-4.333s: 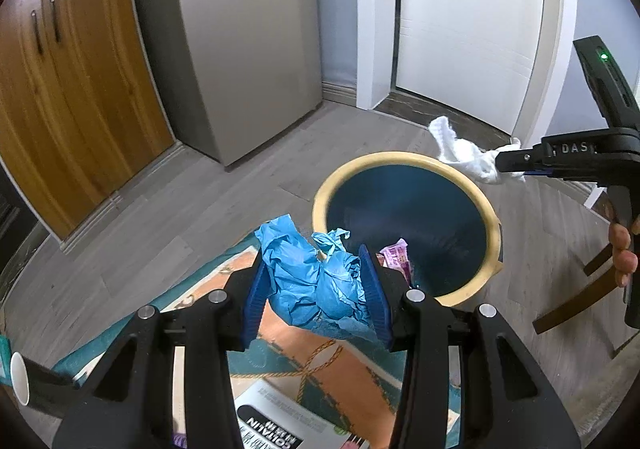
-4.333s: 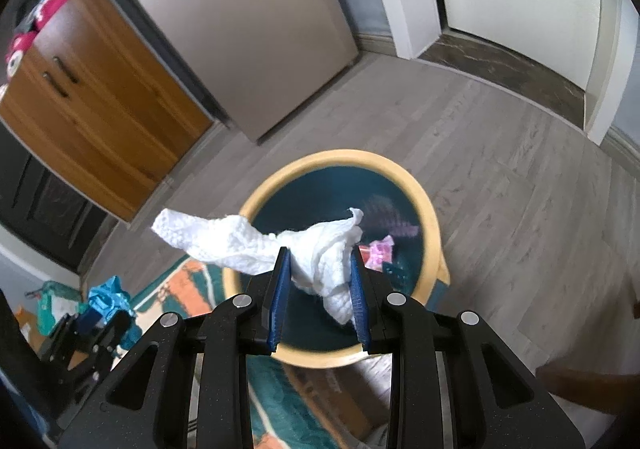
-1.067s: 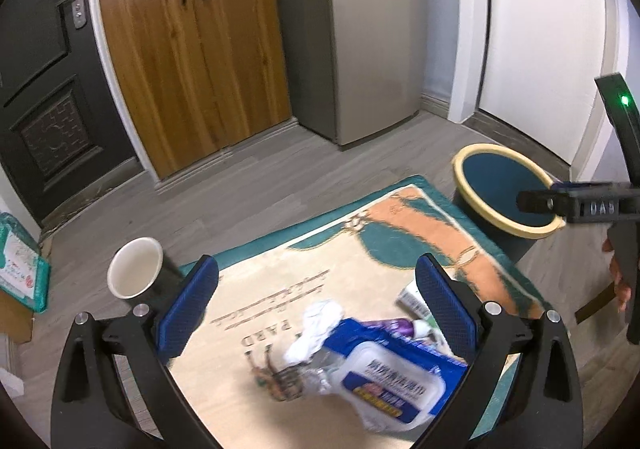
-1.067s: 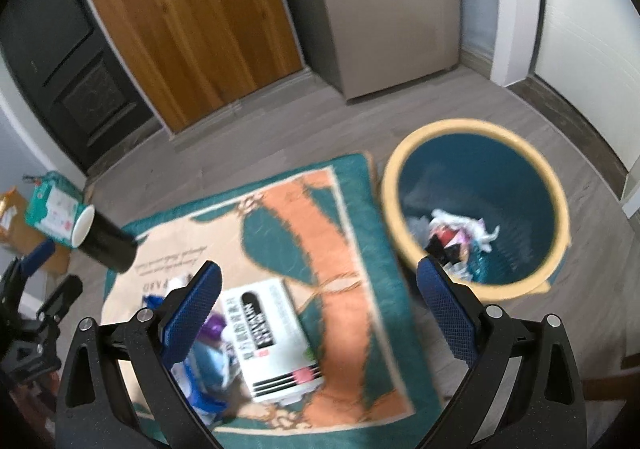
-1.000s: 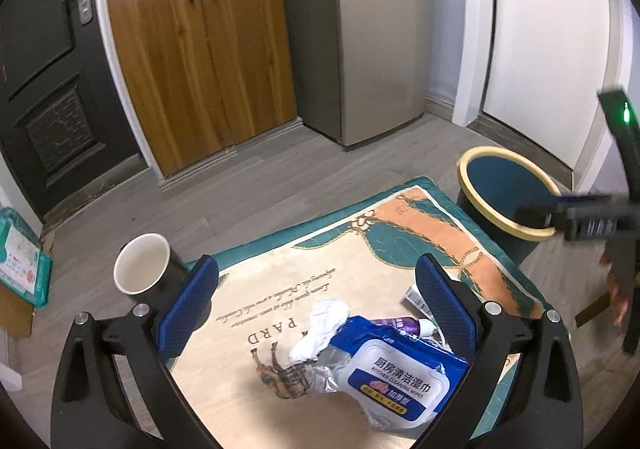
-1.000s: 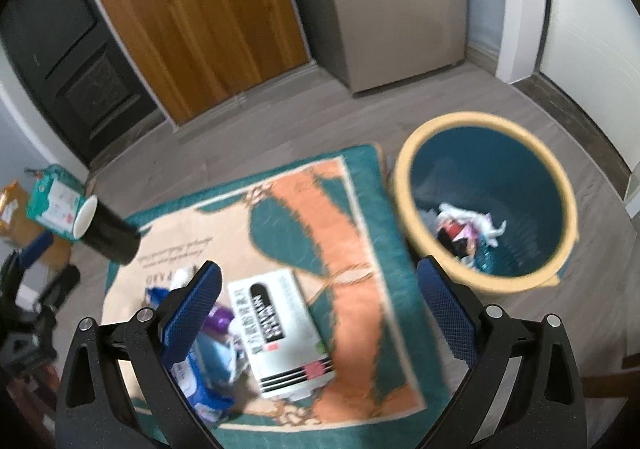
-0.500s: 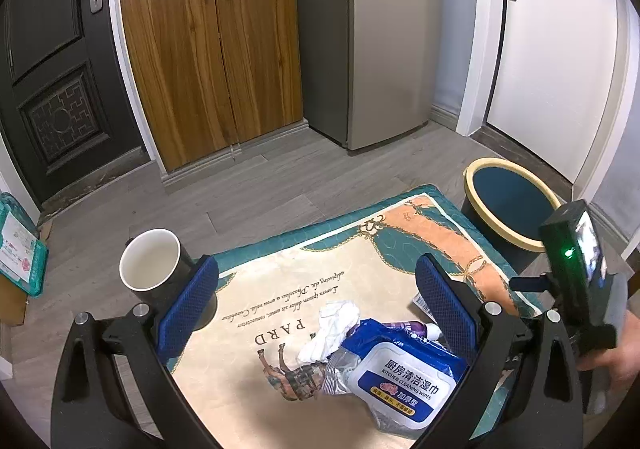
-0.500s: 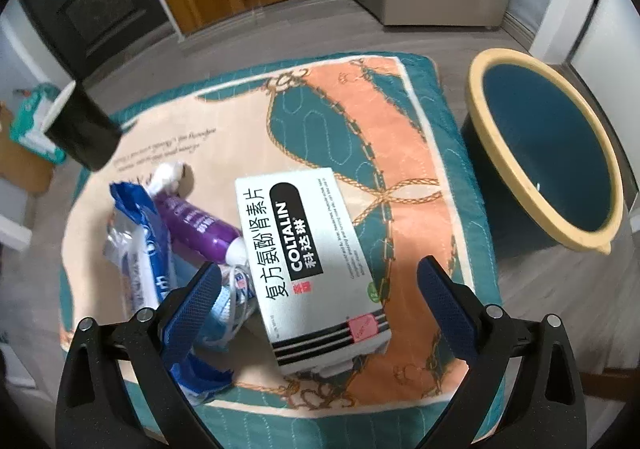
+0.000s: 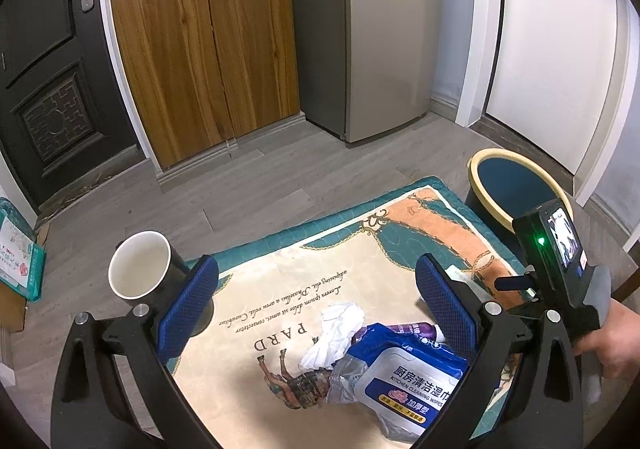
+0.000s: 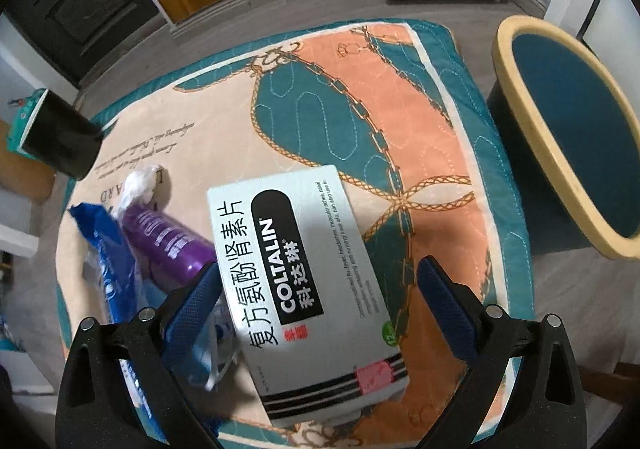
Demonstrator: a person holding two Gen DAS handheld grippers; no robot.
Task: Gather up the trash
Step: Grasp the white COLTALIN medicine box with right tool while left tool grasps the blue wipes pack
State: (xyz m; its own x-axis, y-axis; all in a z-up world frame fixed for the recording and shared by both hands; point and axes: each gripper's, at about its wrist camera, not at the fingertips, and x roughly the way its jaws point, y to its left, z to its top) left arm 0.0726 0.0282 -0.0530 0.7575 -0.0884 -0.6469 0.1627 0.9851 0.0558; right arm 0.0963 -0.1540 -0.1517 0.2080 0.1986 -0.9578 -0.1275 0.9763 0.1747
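My right gripper is open and hangs just above a white COLTALIN medicine box, its jaws on either side of the box. Left of the box lie a purple bottle, a blue wet-wipes pack and a white crumpled tissue. My left gripper is open and empty, above the tissue and the wipes pack. The yellow-rimmed blue trash bin stands right of the mat; it also shows in the left wrist view.
The trash lies on a teal, orange and cream mat over a low table. A black paper cup stands at the mat's left corner. Wooden cupboard doors, a fridge and a dark door stand behind.
Both grippers let go of the blue paper and the white tissue at the bin and opened. The right gripper has come down over the medicine box; the left has drawn back above the mat.
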